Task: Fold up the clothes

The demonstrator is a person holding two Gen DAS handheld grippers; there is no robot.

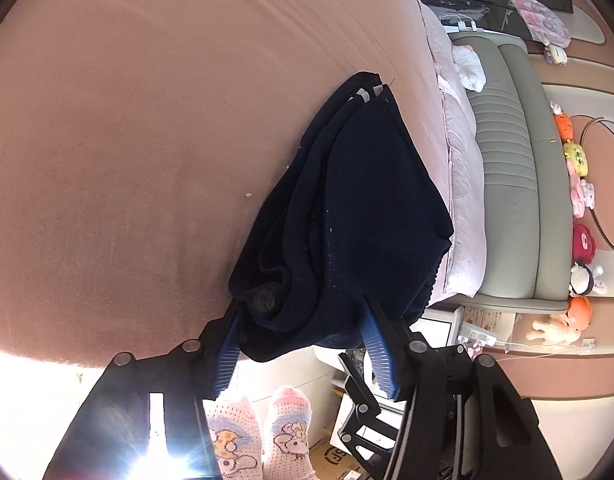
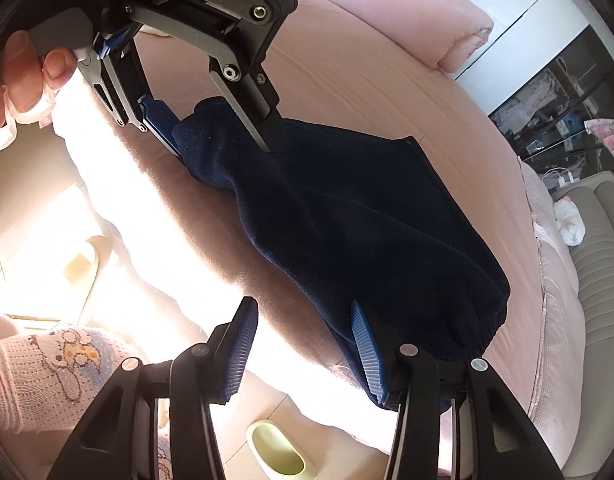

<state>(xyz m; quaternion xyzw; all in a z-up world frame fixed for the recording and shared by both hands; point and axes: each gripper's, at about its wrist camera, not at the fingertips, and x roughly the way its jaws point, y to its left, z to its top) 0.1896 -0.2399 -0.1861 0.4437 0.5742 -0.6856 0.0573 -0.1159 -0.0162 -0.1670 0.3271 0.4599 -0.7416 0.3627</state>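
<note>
Where the bed's near edge drops to the floor, a navy knit garment (image 2: 371, 216) lies bunched and partly doubled over on the pink-brown blanket (image 1: 139, 128), one hem with pale tabs pointing away across the bed and the near end hanging a little past the edge. Left gripper (image 1: 303, 320) straddles that near end: jaws wide, thick folds of navy cloth sitting between the blue pads, no clamping visible. Right gripper (image 2: 303, 336) also stands wide; one finger lies against the garment's other near corner, the other hangs over the bright floor with nothing between them but air. Seen from the right wrist view, a hand (image 2: 15, 64) holds the left tool's handle. Layers look uneven, so the fold reads as either half-made or about to be smoothed; cannot settle which. Risks, as judged: closing the left jaws on this wad would catch several layers at once and drag the whole stack askew; the overhanging end may slide off toward the socked feet (image 1: 263, 432) and slippers (image 2: 279, 456) below; strong sun glare along the edge hides the cloth's true border.
</note>
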